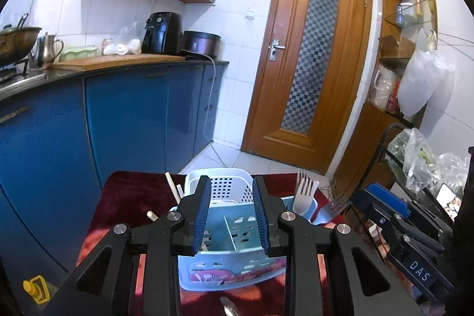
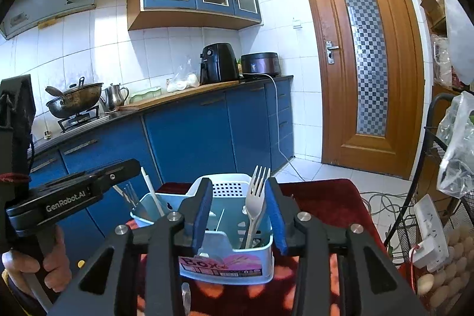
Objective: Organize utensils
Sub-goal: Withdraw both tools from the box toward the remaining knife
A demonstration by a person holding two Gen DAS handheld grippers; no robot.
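**Both grippers hover, jaws parted, over the utensil caddy**

The left gripper (image 1: 232, 215) points slightly downward at a light-blue plastic utensil caddy (image 1: 231, 262) that stands on a dark red cloth (image 1: 124, 197). Its blue-padded jaws stand partly open with nothing between the pads; the caddy's inner divider and perforated white back wall show through the gap, lower down and beyond the tips. Just left of the left finger, pale chopsticks (image 1: 173, 190) lean out of the caddy's far-left side. To the right of the gripper, a white plastic fork (image 1: 305, 194) stands tines up in the caddy's right end, with a metal fork (image 1: 336, 205) tilted just beside it. Farther right, the right gripper's black body is in sight.

Seen from its own camera, the right gripper (image 2: 241, 215) is likewise partly open and holds nothing. The white plastic fork (image 2: 256, 203) stands upright between the jaws in this view, close to the right pad (whether it touches that pad cannot be told), its handle down in the caddy's (image 2: 231, 265) compartment. A white chopstick (image 2: 152, 191) leans out of the caddy to the left of the gripper. At the far left a hand (image 2: 44, 262) grips the left gripper's handle.

A metal utensil's end (image 2: 186, 298) lies on the cloth directly beneath the gripper, mostly hidden.
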